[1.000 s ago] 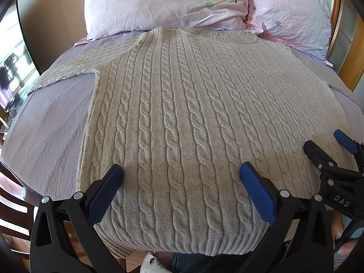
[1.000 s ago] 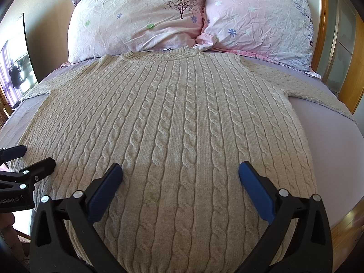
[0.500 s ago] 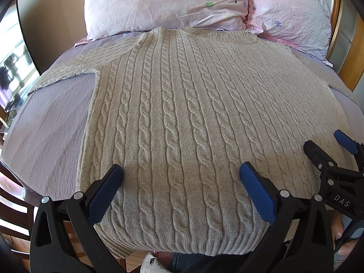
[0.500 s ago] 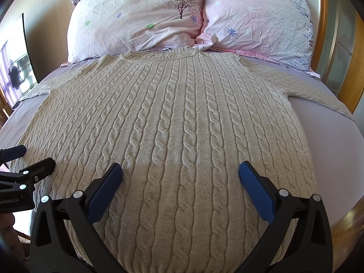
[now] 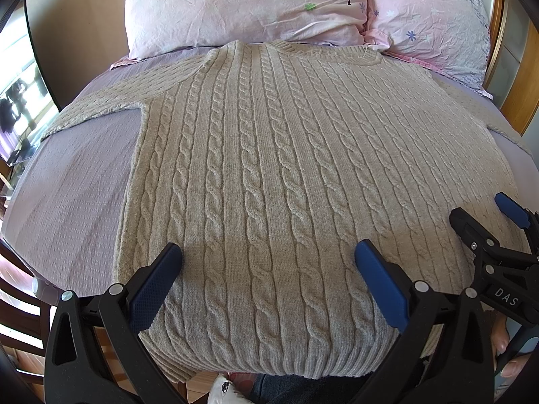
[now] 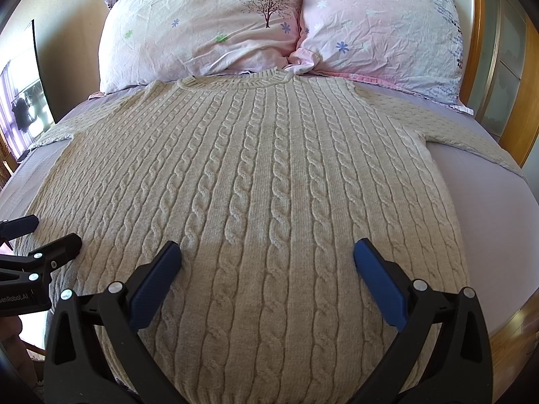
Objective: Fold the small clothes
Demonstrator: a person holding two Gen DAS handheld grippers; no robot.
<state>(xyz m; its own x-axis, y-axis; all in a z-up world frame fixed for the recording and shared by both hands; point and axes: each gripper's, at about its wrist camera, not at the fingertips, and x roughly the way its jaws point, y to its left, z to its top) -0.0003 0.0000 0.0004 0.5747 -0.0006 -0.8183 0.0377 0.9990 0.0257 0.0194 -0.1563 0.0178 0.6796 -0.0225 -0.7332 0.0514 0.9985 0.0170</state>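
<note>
A beige cable-knit sweater lies flat, front up, on the bed. Its collar touches the two pink pillows, and its ribbed hem hangs just over the bed's near edge. One sleeve stretches out sideways from the sweater's left shoulder across the lilac sheet; the other sleeve runs off from the right shoulder toward the wooden bed frame.

The left tongs hover above the sweater's lower left part, spread wide, pinching nothing. The right tongs hover above the sweater's lower right part, likewise spread wide and empty. Each pair shows at the edge of the other's view, side by side near the hem.
</note>
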